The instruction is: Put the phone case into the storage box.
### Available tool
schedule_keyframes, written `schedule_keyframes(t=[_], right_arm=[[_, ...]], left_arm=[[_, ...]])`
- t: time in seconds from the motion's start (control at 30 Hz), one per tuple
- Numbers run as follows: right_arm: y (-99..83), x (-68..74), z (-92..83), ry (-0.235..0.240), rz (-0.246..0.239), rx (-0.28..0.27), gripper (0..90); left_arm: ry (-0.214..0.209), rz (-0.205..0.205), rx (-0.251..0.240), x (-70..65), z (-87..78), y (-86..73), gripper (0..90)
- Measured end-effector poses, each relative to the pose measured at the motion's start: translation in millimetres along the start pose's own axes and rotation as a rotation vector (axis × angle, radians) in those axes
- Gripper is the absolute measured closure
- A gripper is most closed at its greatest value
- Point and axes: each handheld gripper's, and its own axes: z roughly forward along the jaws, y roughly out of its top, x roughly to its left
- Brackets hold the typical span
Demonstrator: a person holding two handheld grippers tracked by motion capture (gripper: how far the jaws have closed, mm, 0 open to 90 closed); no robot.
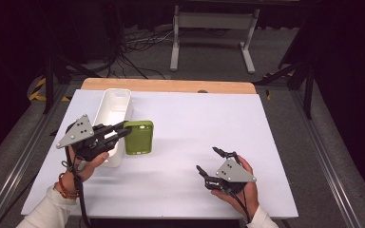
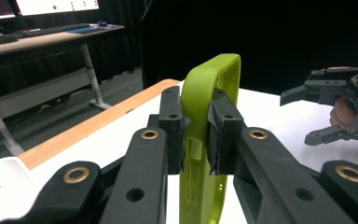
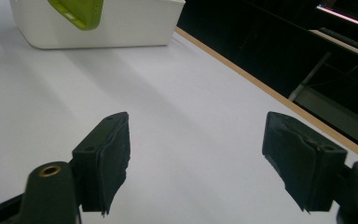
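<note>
A lime-green phone case (image 1: 139, 137) sits at the left of the white table, just right of a white bin (image 1: 116, 107). My left gripper (image 1: 123, 127) is shut on it. In the left gripper view the pads pinch one rim of the case (image 2: 213, 84), which stands edge-on between the jaws of the left gripper (image 2: 198, 126). My right gripper (image 1: 207, 159) is low over the table near the front right, open with nothing between its jaws. In the right gripper view it (image 3: 196, 158) points across bare table toward the case (image 3: 77, 11) and bin (image 3: 121, 28). The left gripper view also catches the right gripper (image 2: 296, 119).
The table (image 1: 195, 123) has a white top with a wooden strip (image 1: 171, 85) along its far edge. Beyond it are a grey floor with cables and a white desk frame (image 1: 214, 33). The bin is long, narrow and open-topped.
</note>
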Motion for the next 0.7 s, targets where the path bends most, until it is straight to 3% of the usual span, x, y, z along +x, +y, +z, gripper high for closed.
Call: schedule_keyframes(t=[0.27, 0.7], right_arm=[[-0.9, -0.4, 2.0, 0.003, -0.002, 0.007, 24.3], [-1.8, -2.8, 2.1, 0.000, 0.003, 0.009, 23.0]], left_arm=[[0.000, -0.002, -0.004, 4.7, -6.3, 2.3, 78.6], [0.033, -0.009, -0.052, 16.1, -22.0, 7.2, 78.5]])
